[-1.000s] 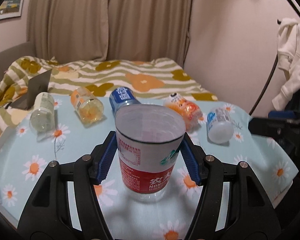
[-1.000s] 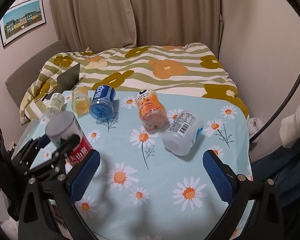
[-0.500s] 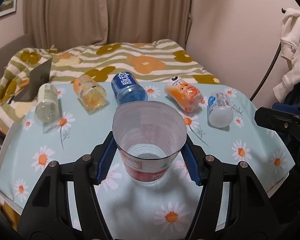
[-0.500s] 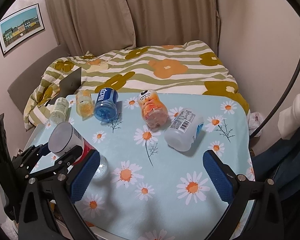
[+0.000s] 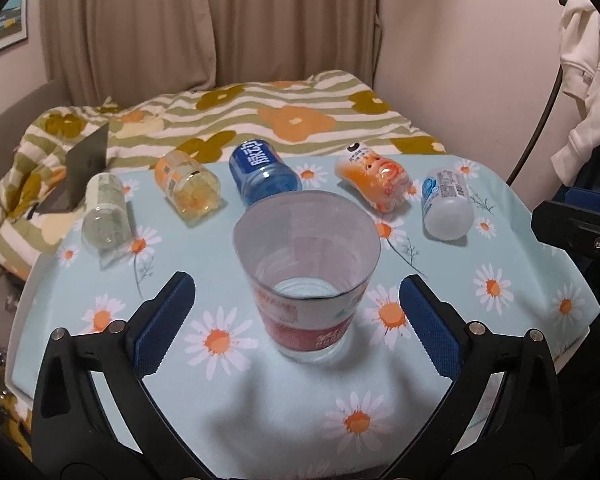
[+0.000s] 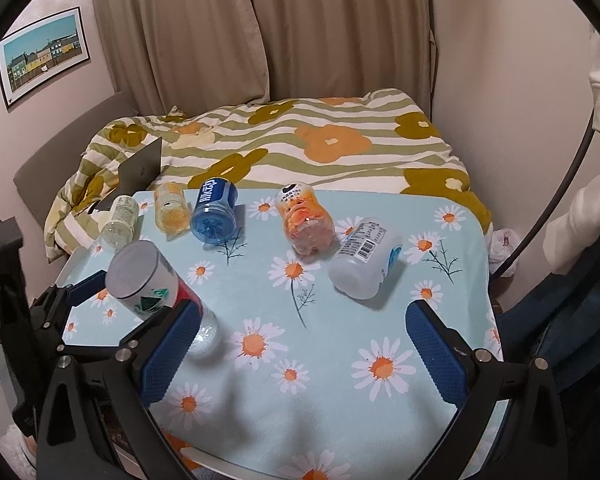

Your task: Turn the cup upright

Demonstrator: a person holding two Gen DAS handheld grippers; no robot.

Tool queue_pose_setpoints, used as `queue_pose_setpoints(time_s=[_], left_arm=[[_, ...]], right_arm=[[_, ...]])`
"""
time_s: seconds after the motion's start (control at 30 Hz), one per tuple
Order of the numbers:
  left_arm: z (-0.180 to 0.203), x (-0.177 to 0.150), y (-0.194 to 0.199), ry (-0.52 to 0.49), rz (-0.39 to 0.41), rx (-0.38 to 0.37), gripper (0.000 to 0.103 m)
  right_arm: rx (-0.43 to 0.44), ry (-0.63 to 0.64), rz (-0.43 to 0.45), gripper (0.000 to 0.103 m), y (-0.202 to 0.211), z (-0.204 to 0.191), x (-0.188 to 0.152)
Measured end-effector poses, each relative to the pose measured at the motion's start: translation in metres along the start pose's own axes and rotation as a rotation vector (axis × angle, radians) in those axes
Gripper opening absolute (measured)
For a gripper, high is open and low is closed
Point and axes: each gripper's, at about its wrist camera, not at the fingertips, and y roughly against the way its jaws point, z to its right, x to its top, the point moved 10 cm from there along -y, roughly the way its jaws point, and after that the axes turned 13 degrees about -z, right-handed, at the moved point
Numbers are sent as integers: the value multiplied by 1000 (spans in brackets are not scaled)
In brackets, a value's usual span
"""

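Note:
A clear plastic cup point(image 5: 308, 280) with a red and white label stands upright, mouth up, on the daisy-print tablecloth point(image 5: 260, 400). My left gripper point(image 5: 296, 320) is open, its blue pads wide apart on either side of the cup and not touching it. In the right wrist view the same cup point(image 6: 148, 280) stands at the left, with the left gripper point(image 6: 112, 304) around it. My right gripper point(image 6: 304, 356) is open and empty over the table's near right part.
Several cut-off bottles lie on their sides along the far edge: a pale one point(image 5: 104, 212), a yellow one point(image 5: 188, 188), a blue one point(image 5: 262, 172), an orange one point(image 5: 376, 180), a white one point(image 5: 446, 204). A bed with a laptop point(image 6: 140, 172) lies behind.
My left gripper has let go of the cup and opened wide, then drawn back a little. The cup now stands on the table by itself. The right gripper has hardly moved.

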Motion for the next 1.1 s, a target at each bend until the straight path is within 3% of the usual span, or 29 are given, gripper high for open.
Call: queue_pose_setpoints(time_s=[0.37, 0.6, 0.87, 1.1], left_arm=[[-34, -1, 76, 30, -72, 34, 103], [-65, -1, 118, 98, -139, 40, 103], [-88, -5, 142, 135, -123, 63, 103], [-86, -10, 147, 116, -109, 60, 103]], right_arm=[[-46, 15, 15, 103, 49, -26, 5], [-94, -55, -11, 103, 84, -31, 6], [-179, -69, -40, 103, 91, -36, -6], [-195, -89, -60, 103, 88, -36, -19]])
